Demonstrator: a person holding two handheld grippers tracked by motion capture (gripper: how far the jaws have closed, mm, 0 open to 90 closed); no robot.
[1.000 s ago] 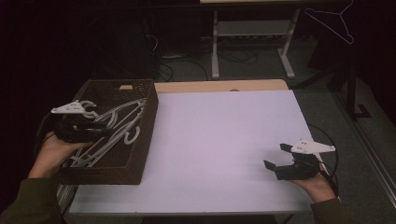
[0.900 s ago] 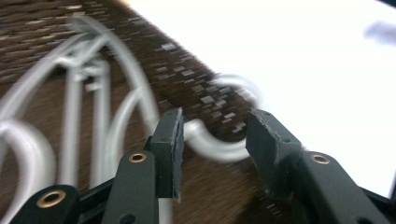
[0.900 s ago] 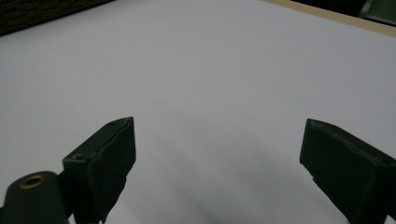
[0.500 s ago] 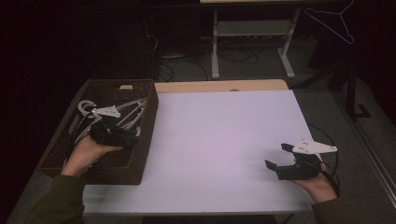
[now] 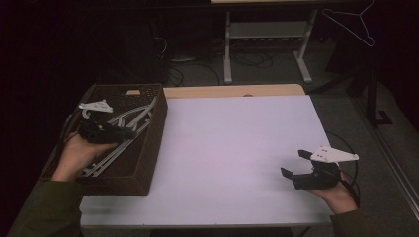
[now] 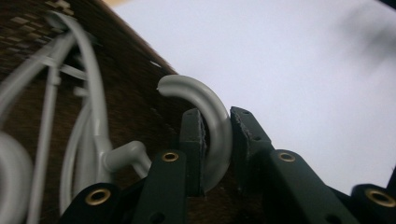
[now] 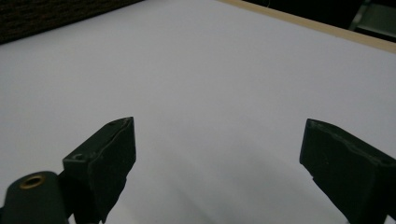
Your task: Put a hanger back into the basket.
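The left gripper [image 6: 215, 140], its jaws just closed, clamps the hook of a hanger [image 6: 212, 116] in the basket [image 5: 153, 143] at the counter's [image 5: 237, 148] left end, well apart from the gaping right gripper [image 5: 295, 167], the hanger's length trailing back among the others.

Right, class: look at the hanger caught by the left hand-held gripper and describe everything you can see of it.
The hanger looks like smooth pale grey plastic. Its curved hook rises between the jaws of the left hand-held gripper, which have just been closing and now press on the hook from both sides. The hook's tip curls over toward the dark woven basket. In the high view the rest of it lies among the other grey hangers piled in that basket at the table's left; which body belongs to it cannot be told.
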